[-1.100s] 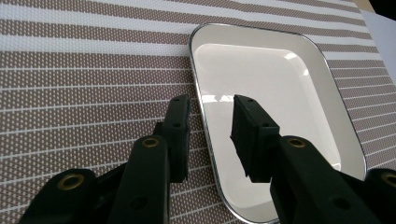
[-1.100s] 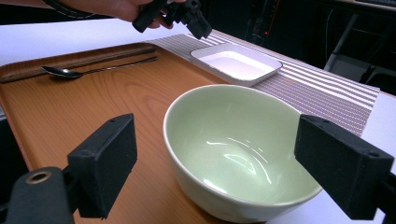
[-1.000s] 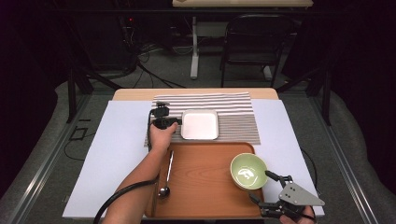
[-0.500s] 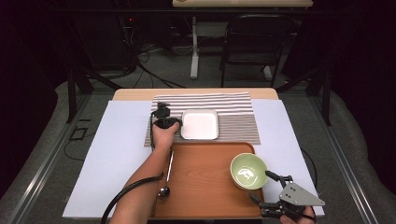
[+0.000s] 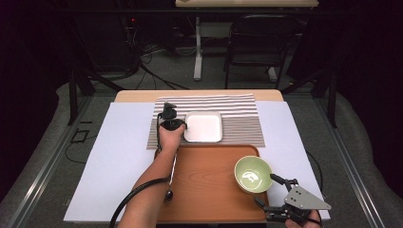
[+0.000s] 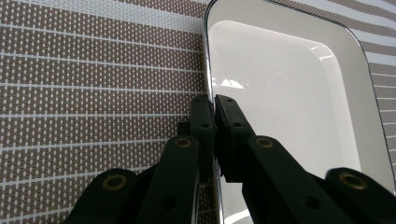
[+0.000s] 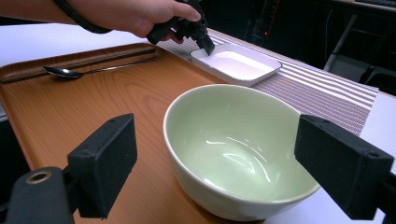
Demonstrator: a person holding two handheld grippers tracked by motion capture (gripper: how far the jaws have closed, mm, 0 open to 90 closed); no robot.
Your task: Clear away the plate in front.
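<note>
**Table setting: plate grasp at the placemat**

Dark room; table [image 5: 119, 142] with striped placemat [image 5: 237, 107] and wooden tray [image 5: 209, 190].
- White square plate [image 5: 203, 127]: on the placemat, beyond the tray.
- Left claw [image 6: 214, 105]: jaws just closed, pinching the plate's left rim. Step: grasp. Next, likely, a level lift.
- Right claw [image 7: 212, 163]: open, flanking green bowl [image 7: 233, 149], untouching.
- Spoon [image 7: 70, 72]: on the tray.

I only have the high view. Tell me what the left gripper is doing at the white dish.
Observer: The left gripper has just been closing. Its jaws now pinch the white dish by its rim, one pad inside, one outside.
Operator: Now report the right gripper.
Observer: The right gripper stands open, with the green bowl just ahead of its pads, not gripped.
Operator: Check the bowl's contents.
Observer: Empty, just glossy glaze.
</note>
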